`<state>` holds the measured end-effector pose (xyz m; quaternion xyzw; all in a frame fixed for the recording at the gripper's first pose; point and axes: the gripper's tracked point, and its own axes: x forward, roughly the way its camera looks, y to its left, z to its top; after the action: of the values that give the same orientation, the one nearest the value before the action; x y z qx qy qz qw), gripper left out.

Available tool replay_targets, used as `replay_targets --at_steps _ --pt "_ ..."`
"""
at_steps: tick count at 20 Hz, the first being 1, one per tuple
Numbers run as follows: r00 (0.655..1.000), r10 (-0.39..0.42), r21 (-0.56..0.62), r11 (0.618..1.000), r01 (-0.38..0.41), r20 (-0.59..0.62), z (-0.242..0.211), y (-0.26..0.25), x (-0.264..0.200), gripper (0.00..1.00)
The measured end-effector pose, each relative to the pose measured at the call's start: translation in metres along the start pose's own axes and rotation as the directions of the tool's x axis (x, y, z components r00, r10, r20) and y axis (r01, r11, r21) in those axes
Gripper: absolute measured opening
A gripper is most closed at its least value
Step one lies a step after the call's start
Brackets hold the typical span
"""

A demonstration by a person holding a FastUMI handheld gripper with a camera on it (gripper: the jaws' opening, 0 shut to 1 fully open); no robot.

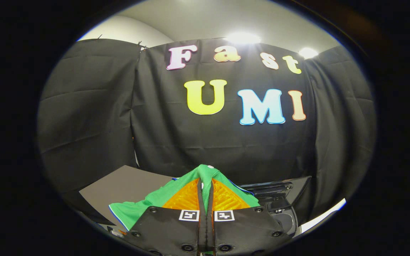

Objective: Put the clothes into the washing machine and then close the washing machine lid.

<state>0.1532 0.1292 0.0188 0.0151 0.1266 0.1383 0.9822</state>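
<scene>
- My gripper (205, 177) pinches the green garment (144, 208), lifted above the table's (119, 186) edge.
- I should carry it high over the washing machine (279, 202) opening before releasing.

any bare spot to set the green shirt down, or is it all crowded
The gripper is shut on the green shirt. One free patch: the dark flat board beyond the shirt, bordered by the booth wall. The other side is crowded by the washing machine.

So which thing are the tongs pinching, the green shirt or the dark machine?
The green shirt: the tongs are squeezed shut on its fabric. The dark machine sits apart, beyond them, untouched.
</scene>
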Motion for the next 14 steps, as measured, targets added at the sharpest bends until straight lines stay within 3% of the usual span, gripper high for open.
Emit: replay_targets --at_steps 14 --pt "0.992 -0.121 0.033 0.992 0.122 -0.018 -0.021 -0.115 -0.012 0.02"
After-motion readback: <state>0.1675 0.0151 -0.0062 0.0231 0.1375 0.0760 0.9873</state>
